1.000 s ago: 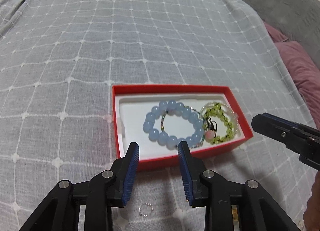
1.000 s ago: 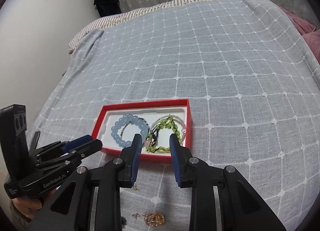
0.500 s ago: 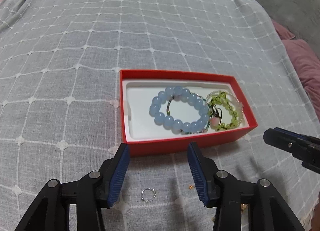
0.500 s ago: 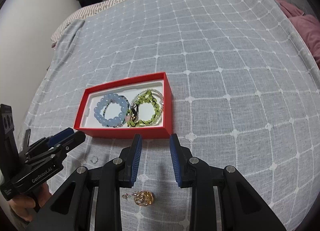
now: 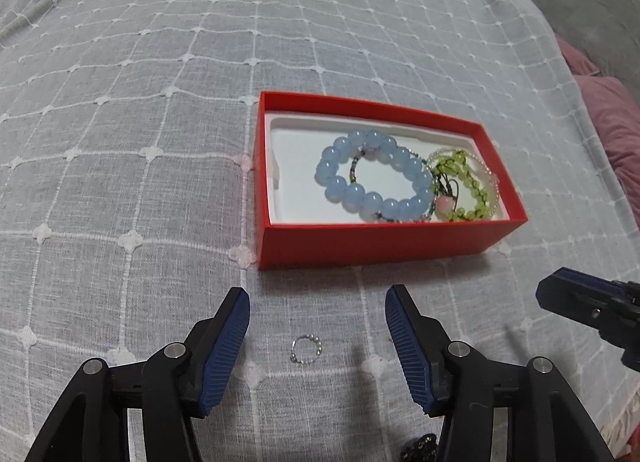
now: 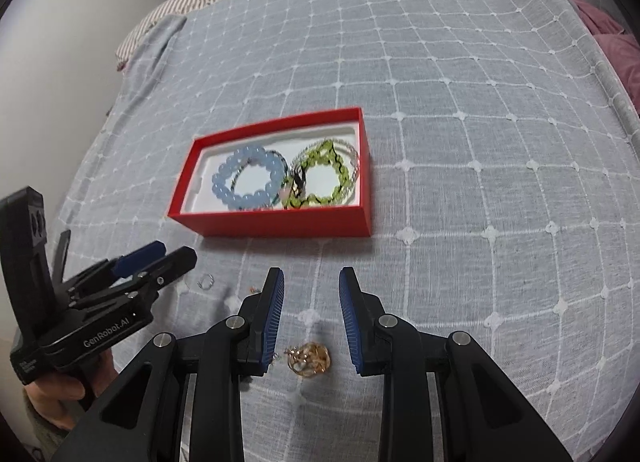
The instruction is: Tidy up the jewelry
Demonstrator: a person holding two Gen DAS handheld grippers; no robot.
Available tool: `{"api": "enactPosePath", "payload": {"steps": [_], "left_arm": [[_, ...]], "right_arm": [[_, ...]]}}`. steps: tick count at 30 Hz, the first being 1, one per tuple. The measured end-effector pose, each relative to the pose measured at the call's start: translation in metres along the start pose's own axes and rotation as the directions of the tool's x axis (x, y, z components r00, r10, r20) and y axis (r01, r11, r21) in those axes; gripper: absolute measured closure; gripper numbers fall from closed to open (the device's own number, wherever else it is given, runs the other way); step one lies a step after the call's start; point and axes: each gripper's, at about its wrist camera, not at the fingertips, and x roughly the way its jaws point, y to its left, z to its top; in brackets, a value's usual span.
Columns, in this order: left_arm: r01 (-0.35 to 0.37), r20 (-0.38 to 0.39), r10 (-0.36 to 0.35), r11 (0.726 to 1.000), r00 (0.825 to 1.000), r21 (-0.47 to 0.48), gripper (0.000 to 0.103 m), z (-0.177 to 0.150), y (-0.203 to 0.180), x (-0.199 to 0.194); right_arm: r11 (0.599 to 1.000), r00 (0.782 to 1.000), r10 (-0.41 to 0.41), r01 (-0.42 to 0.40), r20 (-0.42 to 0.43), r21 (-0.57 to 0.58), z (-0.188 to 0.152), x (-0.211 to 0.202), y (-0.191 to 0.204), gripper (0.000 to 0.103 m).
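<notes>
Surface: bed under grey grid bedspread [image 5: 160, 142]; white wall at its left edge.
Red box [image 5: 376, 240]: mid-bed, holding blue bracelet [image 5: 372, 176].
Silver ring [image 5: 306, 348]: on bedspread, between spread, still-opening left gripper [image 5: 318, 308].
Right gripper [image 6: 311, 282]: part-open, empty, over gold jewelry [image 6: 310, 358].
Change: box farther off; left jaws wider.

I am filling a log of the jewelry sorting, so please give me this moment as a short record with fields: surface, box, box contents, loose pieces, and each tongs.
surface: grey checked bedspread
box: red box, open, white lining
box contents: blue bead bracelet on the left, green bead bracelet on the right
loose pieces: small silver ring and gold jewelry, both on the bedspread
left tongs: opening, empty, above the silver ring
right tongs: partly open, empty, above the gold jewelry
</notes>
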Motion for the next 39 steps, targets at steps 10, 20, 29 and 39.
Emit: {"api": "enactPosePath", "payload": {"steps": [10,20,29,39], "left_arm": [[0.036,-0.046,-0.033,0.998,0.998,0.059,0.043,-0.021,-0.019,0.001],[0.082,-0.096,-0.069,0.988,0.993,0.134,0.043,-0.042,-0.036,0.001],[0.143,-0.162,-0.097,0.942,0.982,0.302,0.043,-0.069,-0.067,0.000],[0.086,-0.168,-0.031,0.940,0.985,0.331,0.065,-0.073,-0.068,0.006]], "right_arm": [[0.998,0.996,0.067,-0.066,-0.064,0.009,-0.014,0.001,-0.003,0.072],[0.997,0.993,0.076,-0.073,-0.094,0.033,-0.015,0.008,-0.007,0.072],[0.998,0.994,0.063,-0.062,-0.091,0.023,-0.013,0.009,-0.010,0.072],[0.998,0.990,0.051,-0.055,-0.132,-0.028,-0.019,0.021,-0.001,0.072]]}}
